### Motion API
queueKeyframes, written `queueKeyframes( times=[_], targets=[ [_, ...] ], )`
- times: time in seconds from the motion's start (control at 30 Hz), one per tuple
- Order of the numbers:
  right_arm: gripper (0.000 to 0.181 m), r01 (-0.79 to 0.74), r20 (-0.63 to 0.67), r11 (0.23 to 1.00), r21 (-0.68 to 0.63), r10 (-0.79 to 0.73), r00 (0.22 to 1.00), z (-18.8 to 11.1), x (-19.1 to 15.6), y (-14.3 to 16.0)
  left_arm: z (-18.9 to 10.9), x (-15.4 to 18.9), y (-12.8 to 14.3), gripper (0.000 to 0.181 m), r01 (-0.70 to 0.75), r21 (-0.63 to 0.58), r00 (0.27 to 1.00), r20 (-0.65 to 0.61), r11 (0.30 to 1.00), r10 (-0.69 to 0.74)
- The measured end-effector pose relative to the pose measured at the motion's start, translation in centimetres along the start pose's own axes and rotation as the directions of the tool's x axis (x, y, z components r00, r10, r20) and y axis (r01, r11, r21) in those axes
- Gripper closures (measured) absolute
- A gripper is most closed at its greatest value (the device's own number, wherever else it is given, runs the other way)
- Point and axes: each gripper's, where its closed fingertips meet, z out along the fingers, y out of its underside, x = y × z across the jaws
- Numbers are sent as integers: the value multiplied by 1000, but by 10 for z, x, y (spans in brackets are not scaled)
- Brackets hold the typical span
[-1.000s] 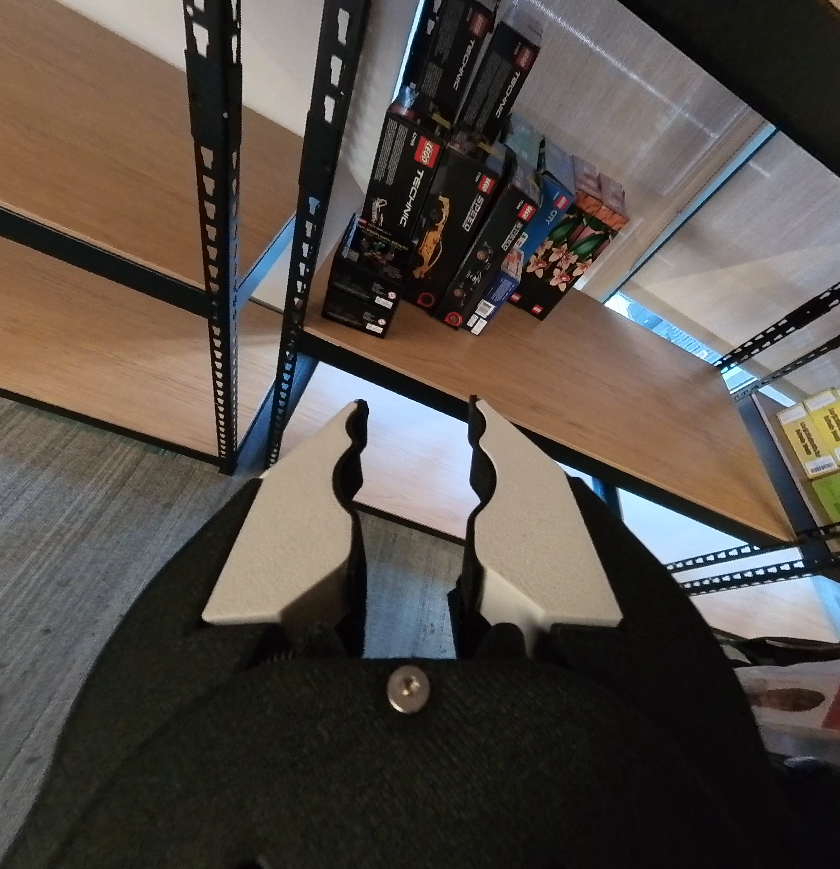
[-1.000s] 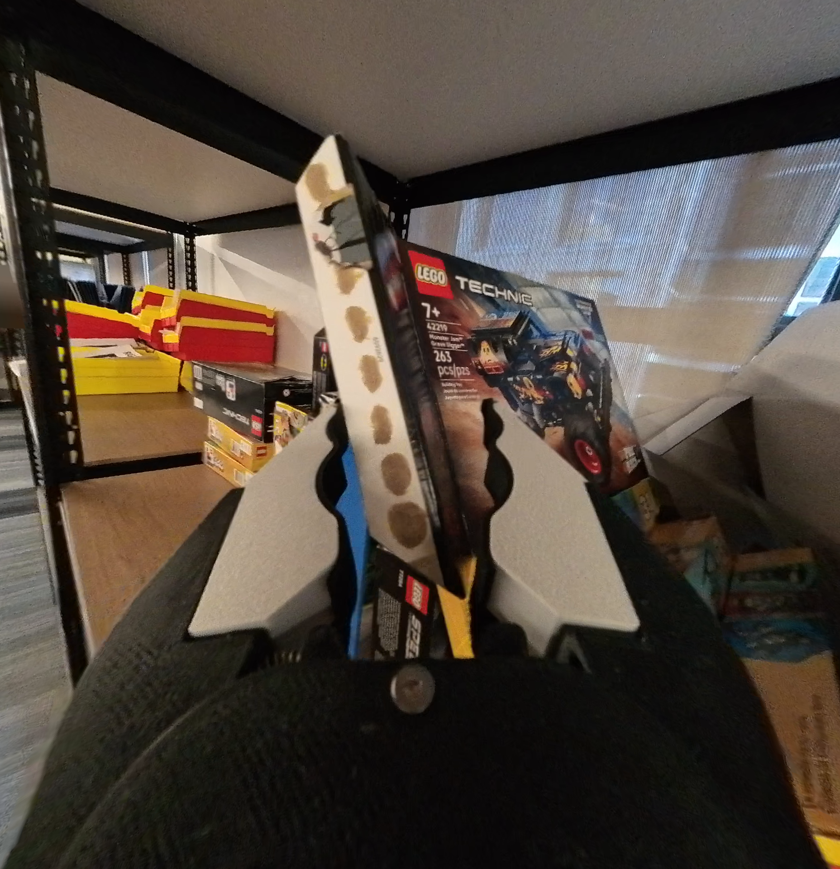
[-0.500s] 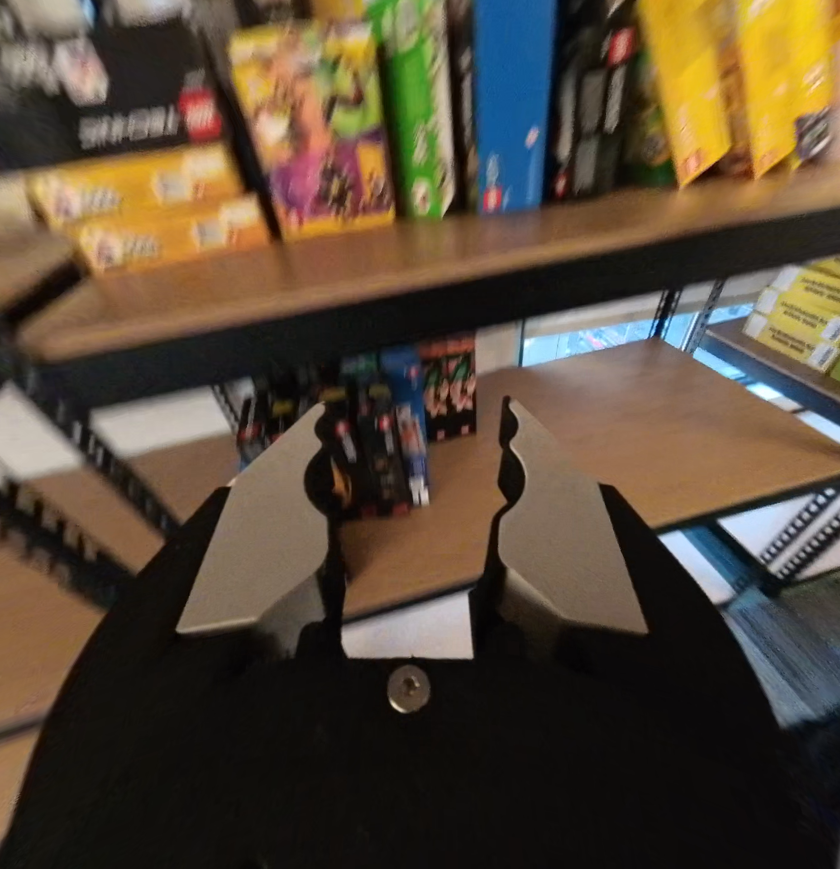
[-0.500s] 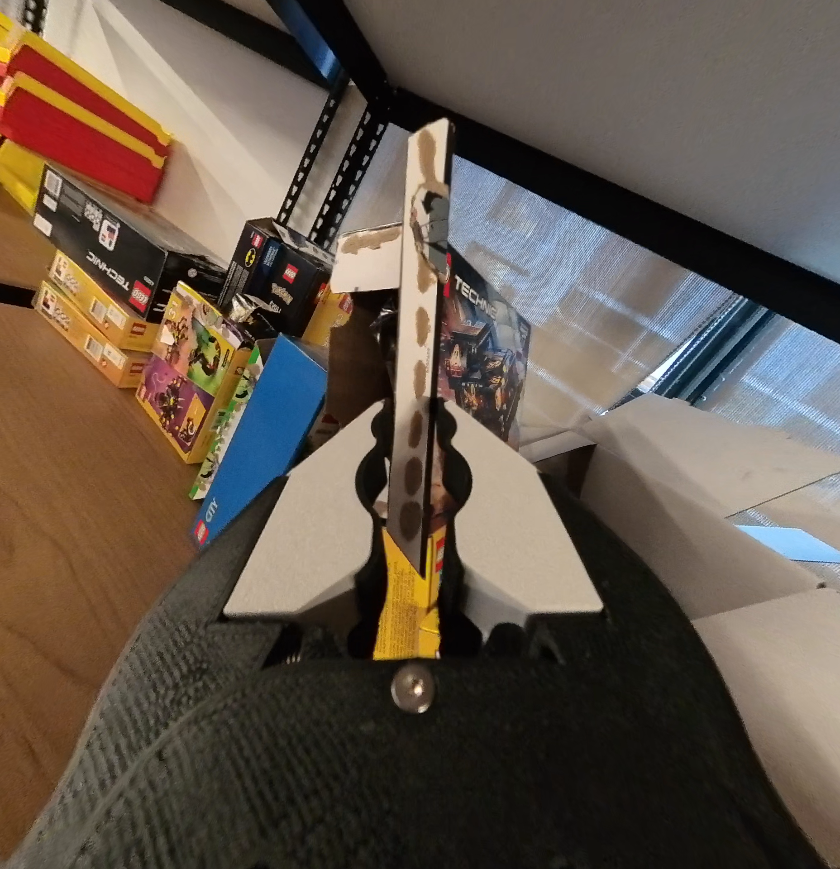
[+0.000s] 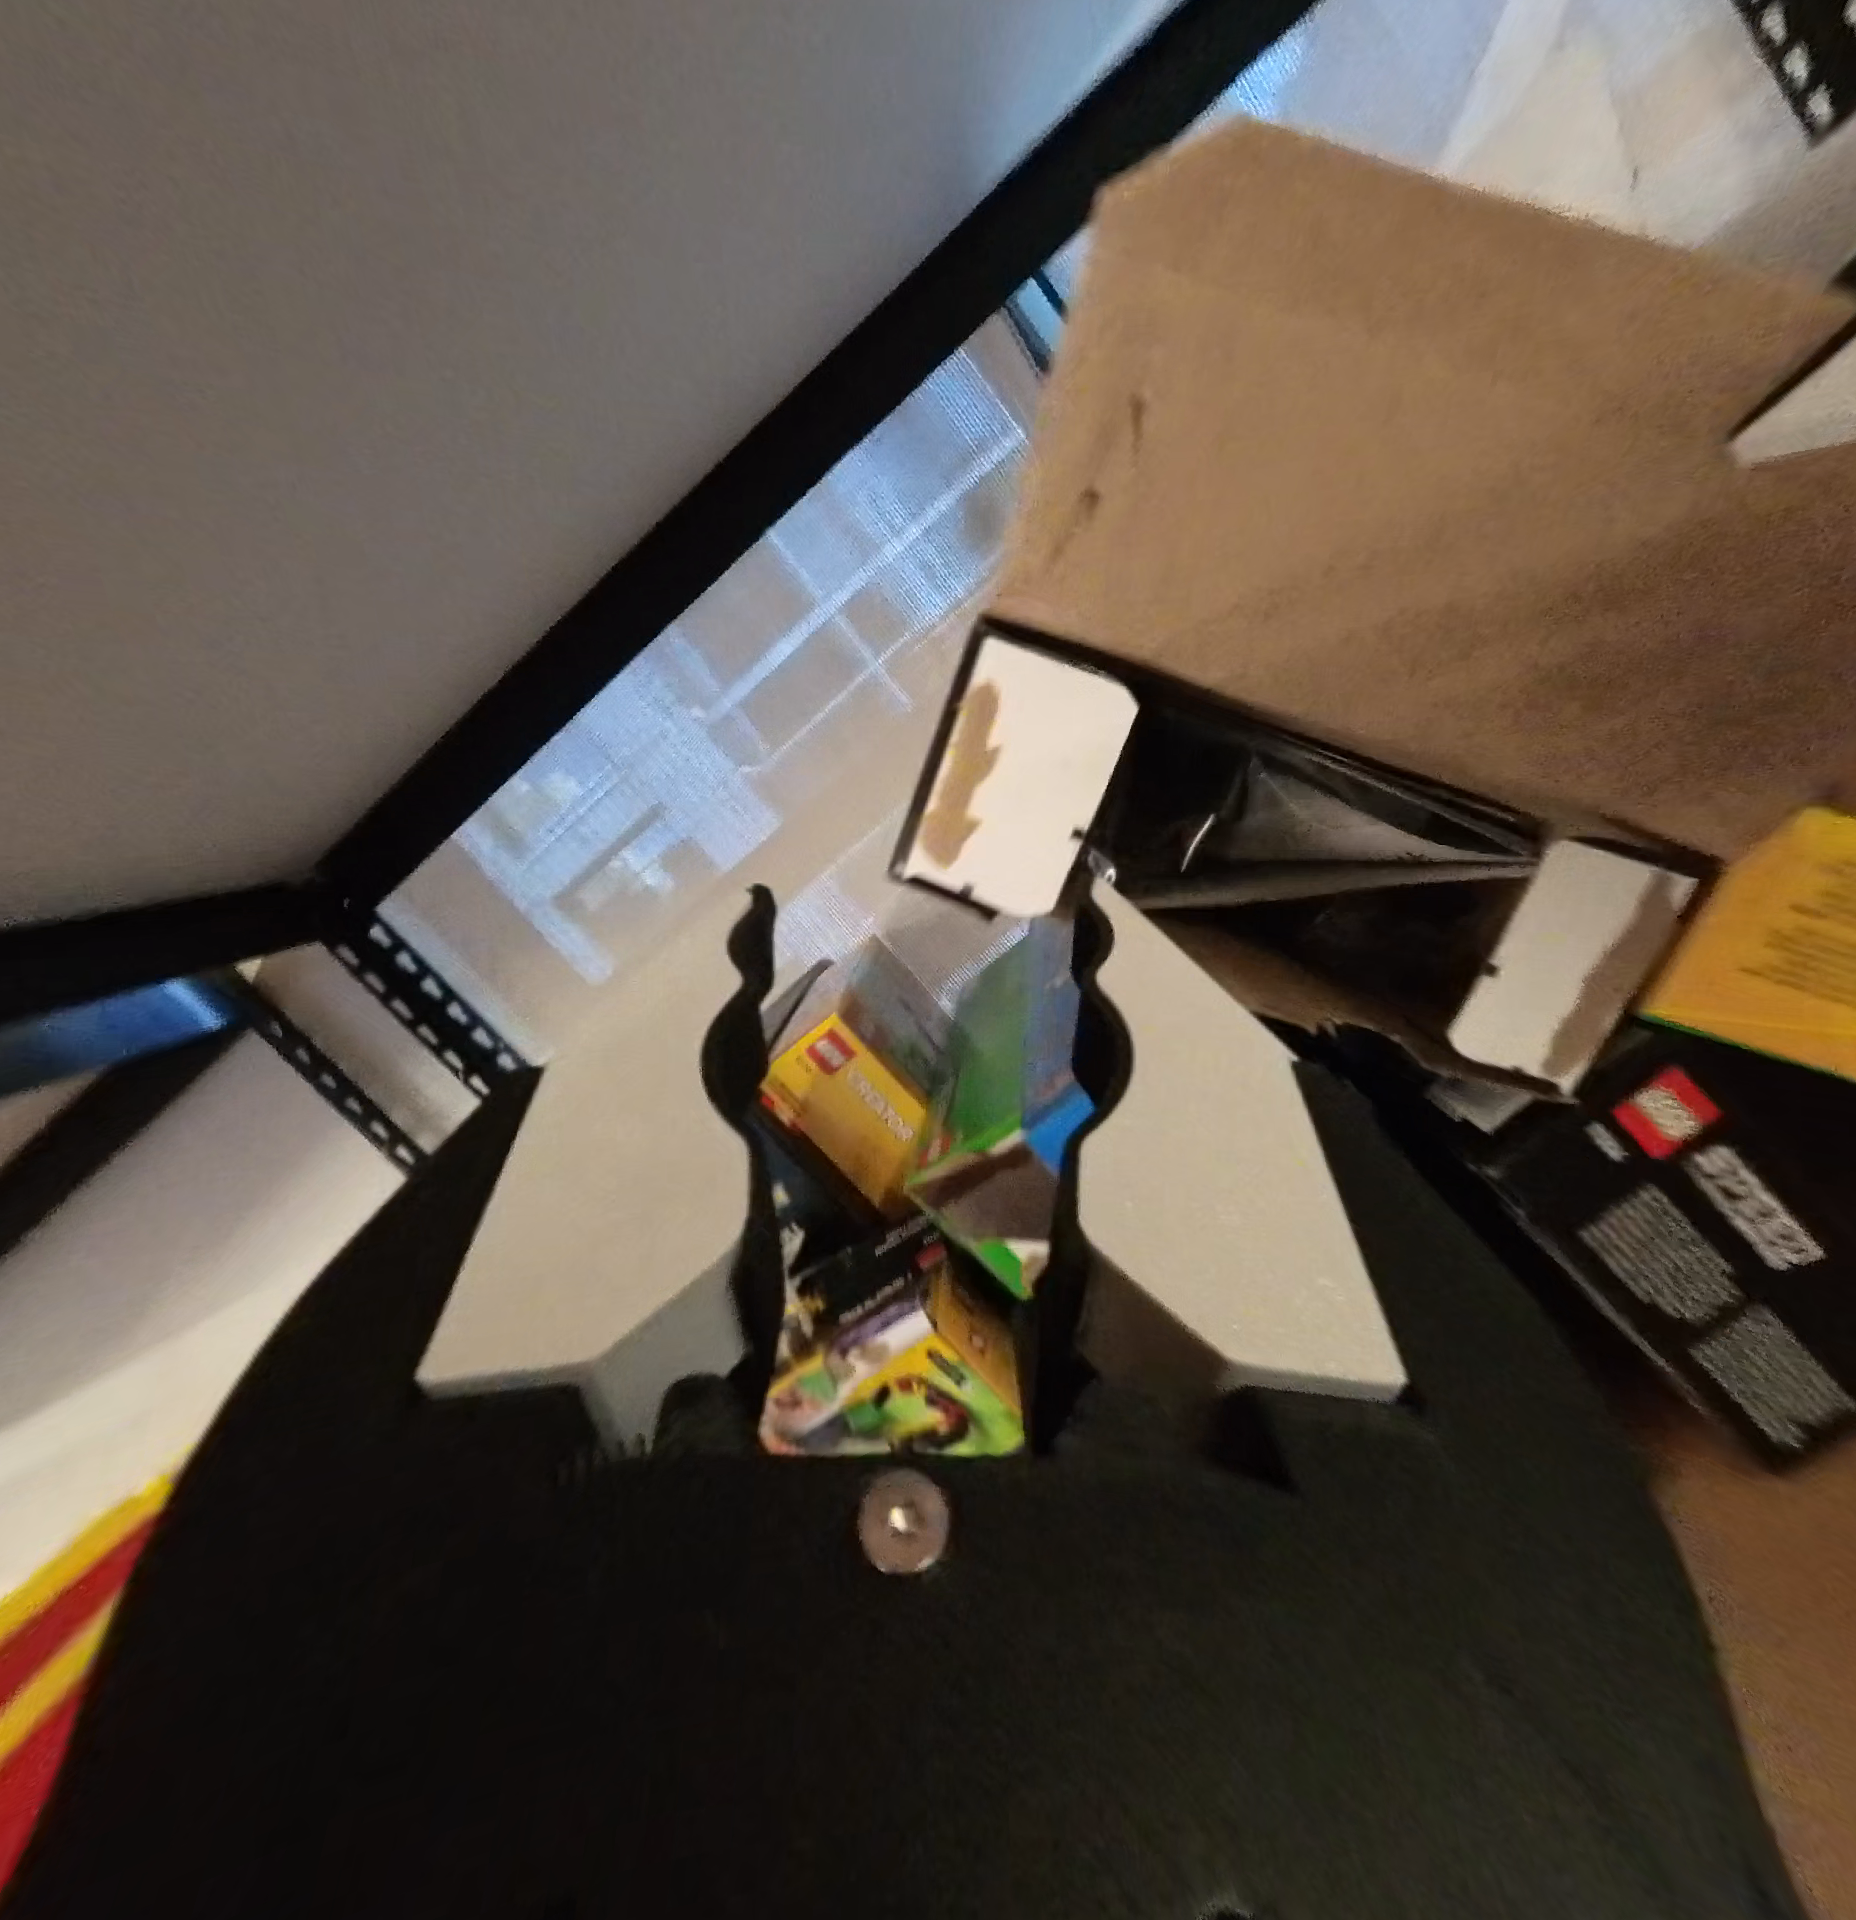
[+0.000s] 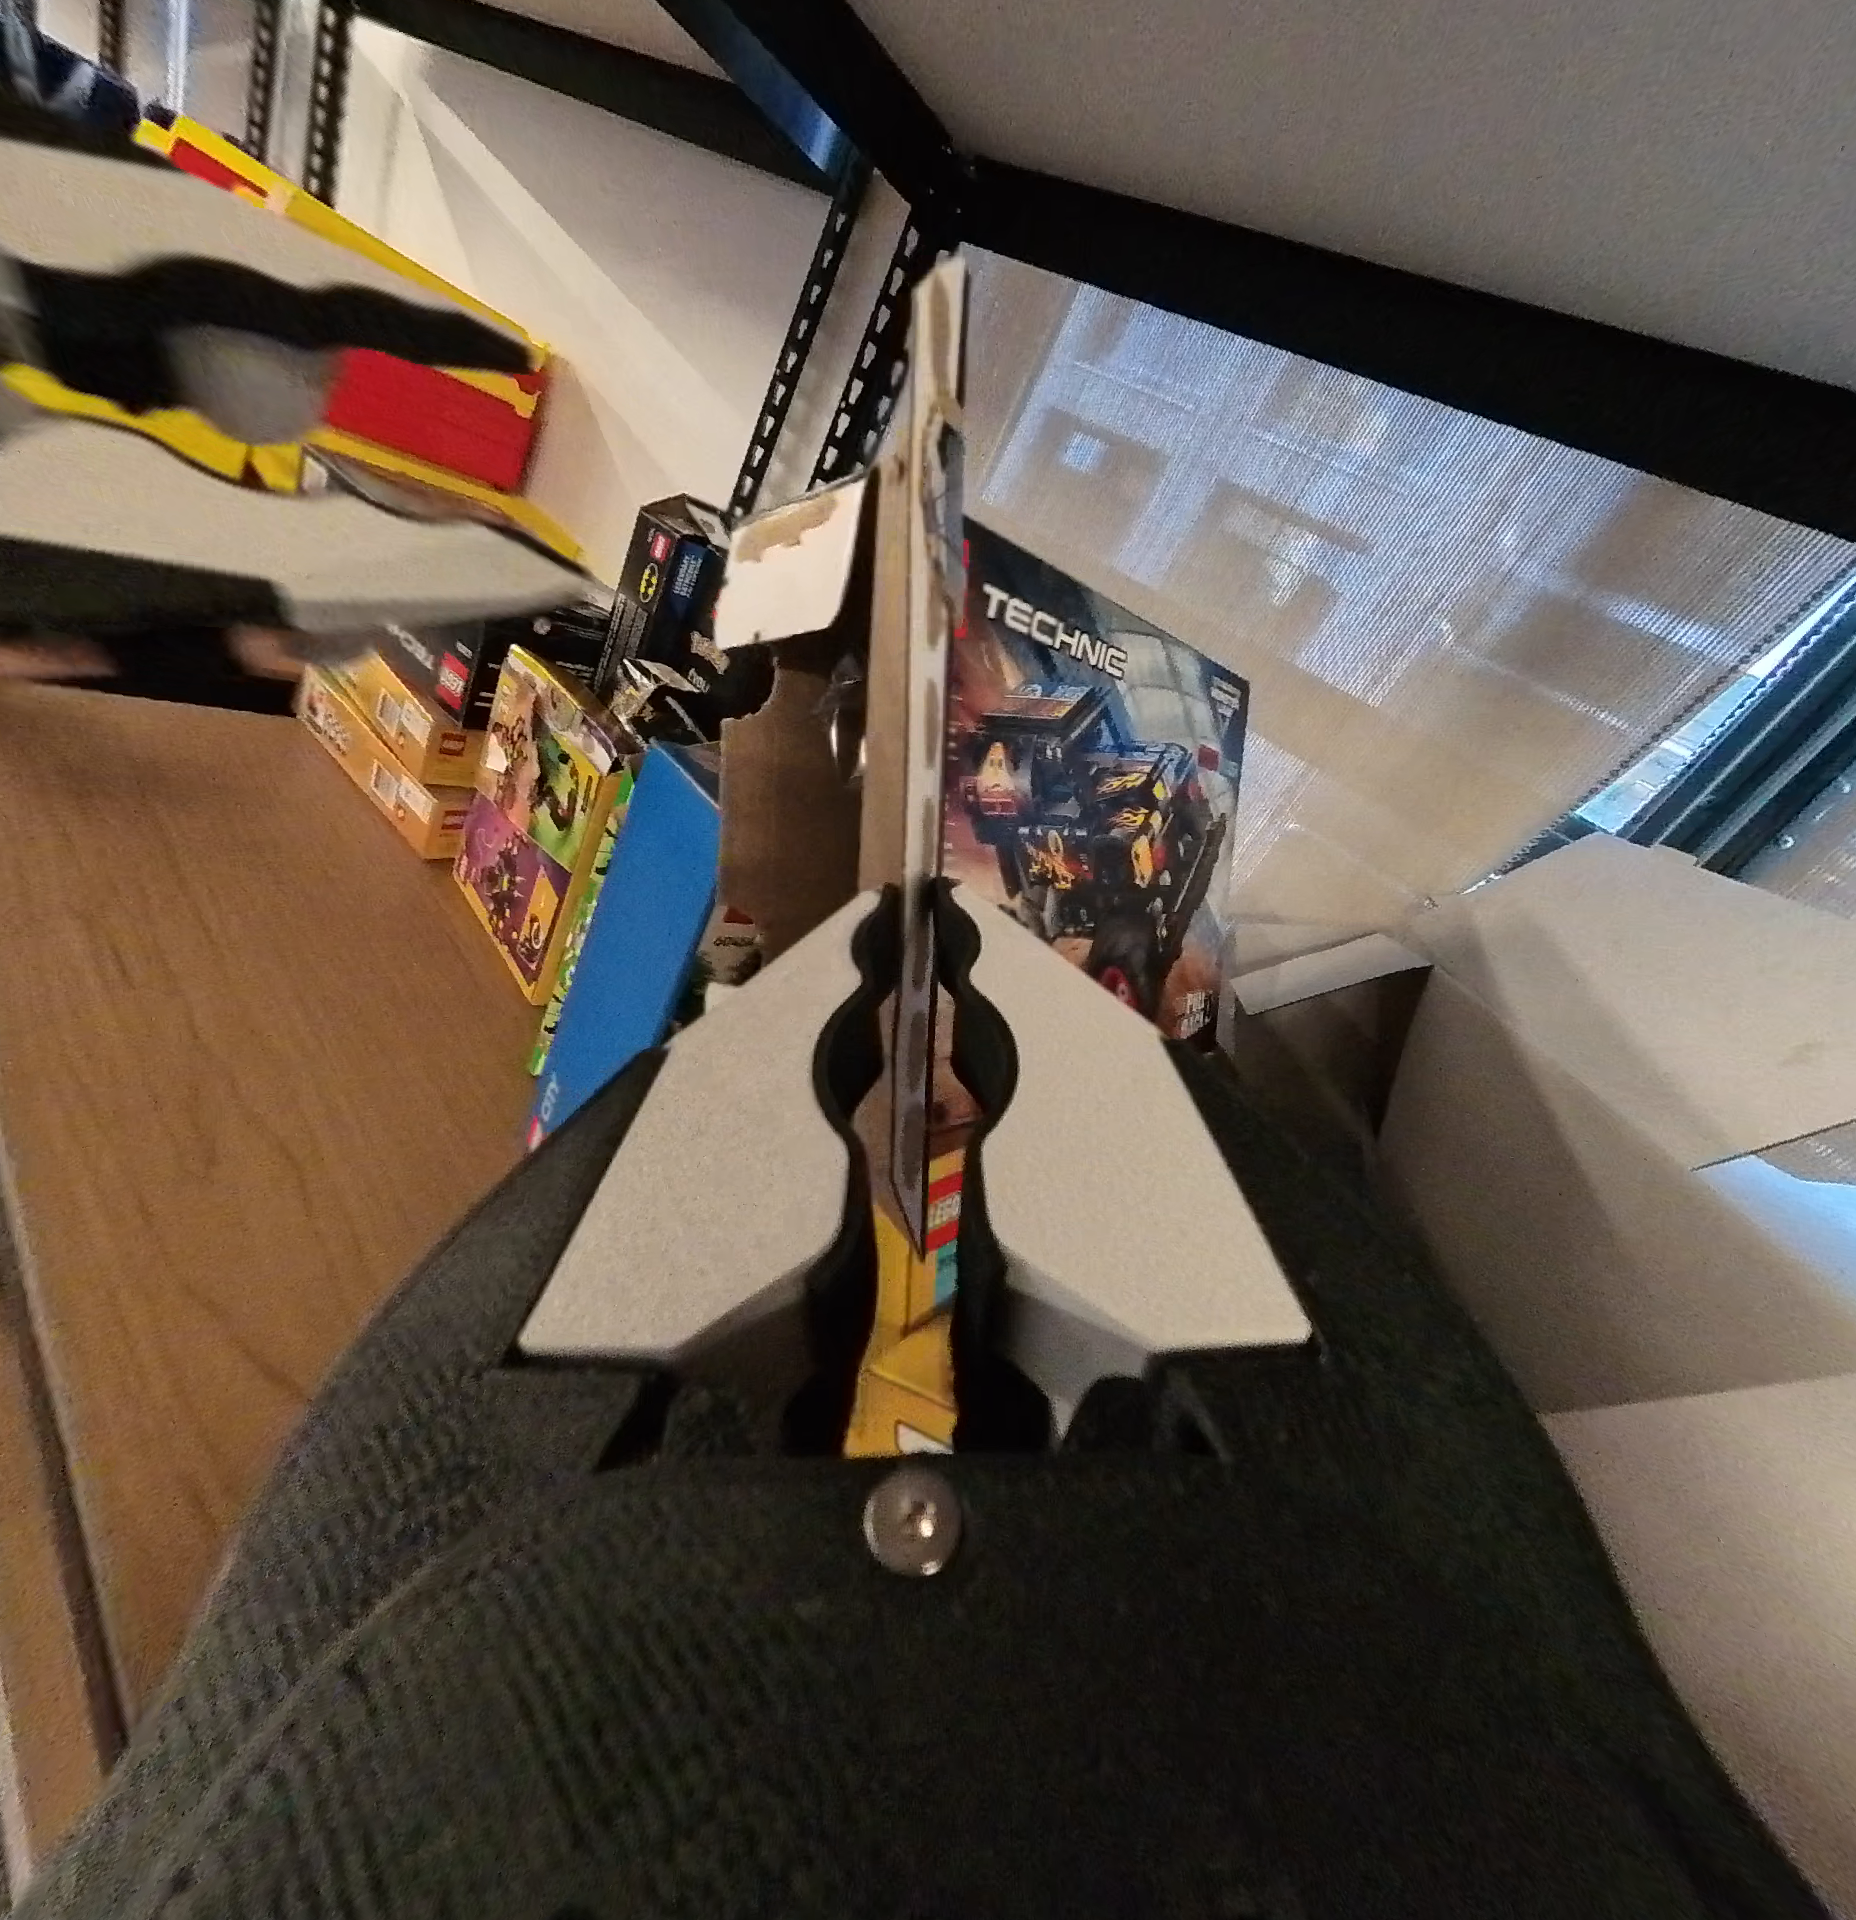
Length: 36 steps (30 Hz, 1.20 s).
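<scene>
My right gripper (image 6: pixel 913 894) is shut on the long white flap (image 6: pixel 929 665) of an opened black toy box with a truck picture (image 6: pixel 1090 790), which stands on the wooden shelf (image 6: pixel 176 1039). The flap runs edge-on up from between the fingers. My left gripper (image 5: pixel 924 914) is open and empty, just in front of that box's open end. There I see the brown inner card (image 5: pixel 1371 436), a small white end flap (image 5: pixel 1017 790) and a dark inside. The left gripper also shows blurred in the right wrist view (image 6: pixel 560 468), at upper left.
Small toy boxes stand left of the opened one: a blue box (image 6: pixel 633 914), a purple and green box (image 6: pixel 529 831), yellow boxes (image 6: pixel 404 748). White cartons (image 6: pixel 1630 1039) crowd the right. A black shelf beam (image 6: pixel 1319 260) and board run close overhead. A black box (image 5: pixel 1682 1195) lies right of the left gripper.
My left gripper swung up from the lower shelves to the opened box's end, still open. My right gripper closed on the flap and turned it edge-on.
</scene>
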Motion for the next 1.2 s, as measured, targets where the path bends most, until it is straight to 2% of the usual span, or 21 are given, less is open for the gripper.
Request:
queueKeyframes(
  times=[0.13,0.23,0.27,0.4,0.57,0.6,0.67,0.7,0.8,0.93,1.2],
  targets=[
    [178,-18,4,1000,10,18,1000,2,6,1,52,20,7,118,-168,-26,986,-24,985,168],
    [178,-40,5,999,32,40,999,-1,6,1,64,21,2,138,-226,40,974,-22,973,227],
    [178,-34,-2,999,31,34,999,-2,7,1,63,22,0,139,-226,66,972,-52,972,230],
    [179,14,-16,1000,12,-14,1000,-1,7,1,55,22,0,140,-125,105,948,-282,987,150],
    [180,35,-21,999,-27,-36,999,0,7,0,45,18,-2,142,-18,74,795,-604,997,59],
    [180,25,-19,999,-28,-26,999,0,8,0,41,16,-8,150,-2,101,764,-642,995,67],
    [181,-6,-14,1000,-29,5,1000,-1,11,0,38,0,-21,176,1,183,769,-628,983,116],
    [181,-33,11,999,-26,33,999,-2,10,0,41,-8,-21,181,-30,206,782,-604,978,152],
    [180,-117,53,993,-22,118,992,-1,8,0,39,-2,-20,178,-52,240,744,-639,969,198],
    [180,-110,44,993,-32,112,993,-1,10,0,44,-8,-22,181,-72,228,774,-601,971,199],
    [179,-127,34,989,-81,130,991,-1,5,1,44,-11,-21,181,95,129,713,-700,987,23]
  ],
)
